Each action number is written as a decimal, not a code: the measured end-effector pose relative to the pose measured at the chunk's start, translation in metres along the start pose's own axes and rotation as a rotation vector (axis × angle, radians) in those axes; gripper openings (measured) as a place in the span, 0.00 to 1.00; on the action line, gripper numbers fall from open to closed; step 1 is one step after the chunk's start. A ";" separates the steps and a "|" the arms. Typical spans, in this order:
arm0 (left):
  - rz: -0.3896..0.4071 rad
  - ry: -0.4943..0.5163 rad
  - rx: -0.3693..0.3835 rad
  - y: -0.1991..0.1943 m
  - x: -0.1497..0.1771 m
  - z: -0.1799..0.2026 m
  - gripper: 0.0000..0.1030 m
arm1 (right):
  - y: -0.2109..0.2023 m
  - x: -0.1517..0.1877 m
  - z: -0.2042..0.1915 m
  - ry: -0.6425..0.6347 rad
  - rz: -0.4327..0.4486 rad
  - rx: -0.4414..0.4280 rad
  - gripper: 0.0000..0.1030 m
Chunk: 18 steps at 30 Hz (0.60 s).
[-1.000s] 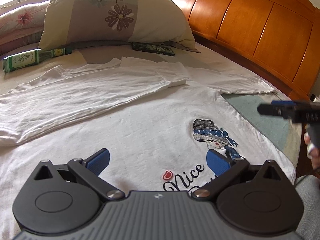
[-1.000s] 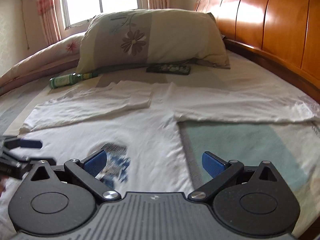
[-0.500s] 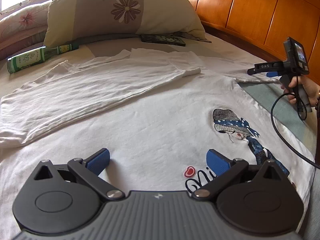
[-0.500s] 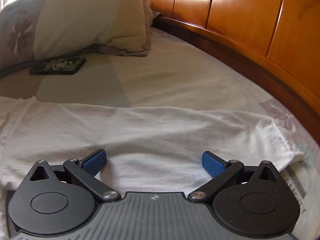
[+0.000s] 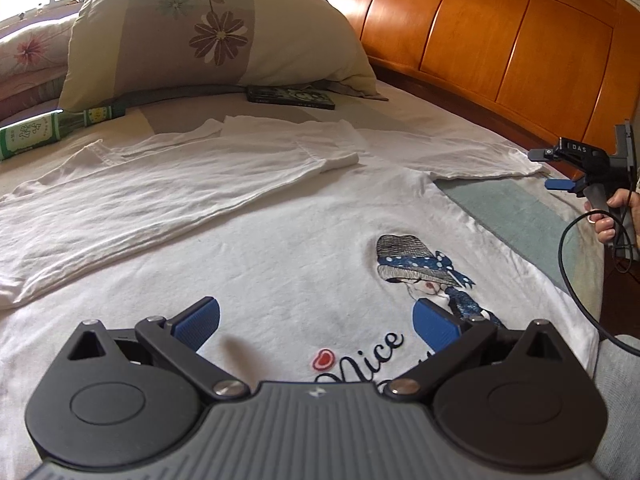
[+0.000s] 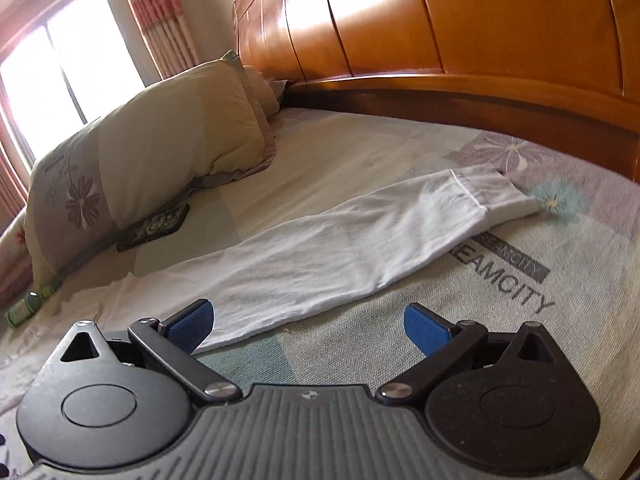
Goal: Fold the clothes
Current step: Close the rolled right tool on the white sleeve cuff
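Since half a second ago the right tongs (image 6: 307,322) have drawn back and turned, so the outstretched sleeve (image 6: 360,248) that then filled the space just ahead of their blue pads now runs as a long band from lower left to upper right of the right wrist view, its cuff (image 6: 492,192) at the far end near the headboard (image 6: 460,40).

Both pairs of tongs stand open and hold nothing. The left tongs (image 5: 316,320) hover over the chest of the white long-sleeved shirt (image 5: 260,248), which lies spread face up on the bed (image 6: 560,280), the hat-and-scarf print (image 5: 416,264) just ahead of the right pad. One sleeve is already laid across the body (upper left of the left view).

The coming fold probably turns on the free sleeve: its long axis points away and rightward from the right tongs, whose left pad sits over its near edge, while the cuff is well apart. The right hand (image 5: 612,216) is clearly nearer to it than the left.

The shirt's hem is hidden below the left tongs' body, and the lettering under the print is cut off.
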<state>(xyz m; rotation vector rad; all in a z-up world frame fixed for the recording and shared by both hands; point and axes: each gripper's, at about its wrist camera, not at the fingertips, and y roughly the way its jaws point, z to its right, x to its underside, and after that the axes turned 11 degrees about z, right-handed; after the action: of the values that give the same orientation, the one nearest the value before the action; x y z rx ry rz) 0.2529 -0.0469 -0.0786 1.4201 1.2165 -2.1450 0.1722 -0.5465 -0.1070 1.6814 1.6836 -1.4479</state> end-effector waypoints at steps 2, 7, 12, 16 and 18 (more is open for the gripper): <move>0.009 0.018 0.011 -0.001 0.000 0.005 0.99 | 0.006 -0.001 0.008 0.045 -0.001 0.011 1.00; 0.014 -0.029 0.084 -0.004 -0.008 0.011 0.99 | 0.017 -0.012 0.041 0.230 0.062 0.003 1.00; 0.047 -0.030 0.123 -0.008 -0.016 0.020 0.99 | 0.027 -0.017 0.061 0.340 0.120 -0.035 1.00; 0.053 -0.026 0.129 -0.009 -0.020 0.023 0.99 | 0.035 -0.018 0.066 0.350 0.160 -0.044 1.00; 0.049 -0.034 0.132 -0.009 -0.020 0.021 0.99 | 0.039 -0.018 0.067 0.358 0.186 -0.039 1.00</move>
<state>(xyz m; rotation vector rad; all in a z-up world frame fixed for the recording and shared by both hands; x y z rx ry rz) 0.2433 -0.0621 -0.0537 1.4438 1.0340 -2.2426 0.1840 -0.6197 -0.1352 2.1084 1.6575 -1.0708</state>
